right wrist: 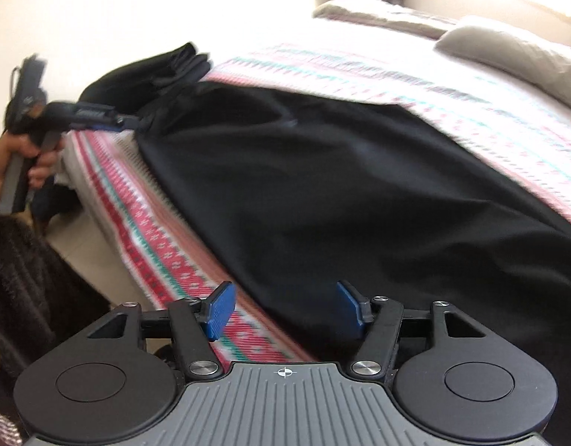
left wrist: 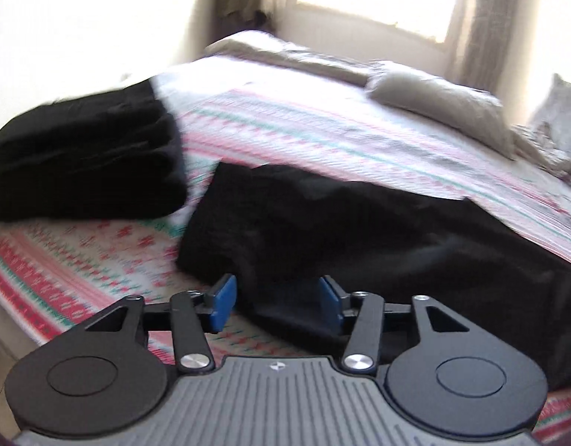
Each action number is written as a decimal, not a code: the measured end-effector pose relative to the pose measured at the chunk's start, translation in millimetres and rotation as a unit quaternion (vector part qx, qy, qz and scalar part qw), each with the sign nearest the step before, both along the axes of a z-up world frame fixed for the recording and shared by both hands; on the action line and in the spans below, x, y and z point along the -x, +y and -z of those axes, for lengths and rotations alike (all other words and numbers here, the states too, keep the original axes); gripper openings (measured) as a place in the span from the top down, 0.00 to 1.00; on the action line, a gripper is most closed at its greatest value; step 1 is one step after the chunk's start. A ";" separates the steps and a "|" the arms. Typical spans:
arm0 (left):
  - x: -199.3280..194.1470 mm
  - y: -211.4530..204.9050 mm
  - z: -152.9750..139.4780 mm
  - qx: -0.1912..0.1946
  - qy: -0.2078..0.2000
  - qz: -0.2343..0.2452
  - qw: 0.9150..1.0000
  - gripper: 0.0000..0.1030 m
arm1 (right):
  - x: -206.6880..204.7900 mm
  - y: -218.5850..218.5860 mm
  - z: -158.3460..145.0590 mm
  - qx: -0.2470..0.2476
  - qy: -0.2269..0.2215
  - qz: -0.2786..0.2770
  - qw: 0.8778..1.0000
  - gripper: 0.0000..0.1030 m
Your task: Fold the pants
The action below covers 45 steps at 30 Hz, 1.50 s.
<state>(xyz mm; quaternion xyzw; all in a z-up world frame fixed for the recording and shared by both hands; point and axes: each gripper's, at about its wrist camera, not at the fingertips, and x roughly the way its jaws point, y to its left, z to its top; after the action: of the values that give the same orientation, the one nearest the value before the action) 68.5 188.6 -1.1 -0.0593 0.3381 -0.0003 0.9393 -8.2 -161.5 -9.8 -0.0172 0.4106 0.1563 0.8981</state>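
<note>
Pants (right wrist: 341, 186) flat on patterned bedspread (right wrist: 144, 223)

Both wrist cameras look down along their blue fingers from the bed's (left wrist: 322, 119) near edge; both show the black pants (right wrist: 341, 186) close up.

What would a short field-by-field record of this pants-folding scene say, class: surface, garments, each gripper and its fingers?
surface: bed with red, green and white patterned cover
garment being folded: long black fabric pants, laid flat along the bed edge
other garment: folded black cloth stack, beside the pants
left gripper: blue-padded fingers open, gripping nothing
right gripper: open, gripping nothing
pillow: grey-beige, far side
</note>
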 end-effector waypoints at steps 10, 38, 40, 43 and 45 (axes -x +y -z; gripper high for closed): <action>-15.6 -89.1 8.6 -0.006 -0.012 0.145 0.989 0.28 | 31.6 -104.3 -12.8 0.027 -0.053 0.209 0.976 0.39; -50.5 -208.0 40.6 -0.032 0.029 0.306 0.951 0.26 | 109.0 -372.4 -2.5 -0.046 -0.062 0.542 0.837 0.39; -50.3 -211.8 43.0 -0.042 0.026 0.316 0.947 0.26 | 99.7 -388.5 4.2 -0.060 -0.074 0.554 0.827 0.41; -50.6 -215.7 46.9 -0.052 0.028 0.326 0.944 0.25 | 90.6 -403.0 18.8 -0.083 -0.097 0.566 0.814 0.51; -51.4 -218.2 49.7 -0.057 0.029 0.332 0.941 0.23 | 85.3 -408.3 28.9 -0.103 -0.100 0.566 0.812 0.66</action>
<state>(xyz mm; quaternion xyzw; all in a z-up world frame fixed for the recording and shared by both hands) 119.9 -29.6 -50.8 0.1098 0.3649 -0.2909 0.8776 -93.6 -569.8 -38.7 0.2952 0.2374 -0.3410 0.8603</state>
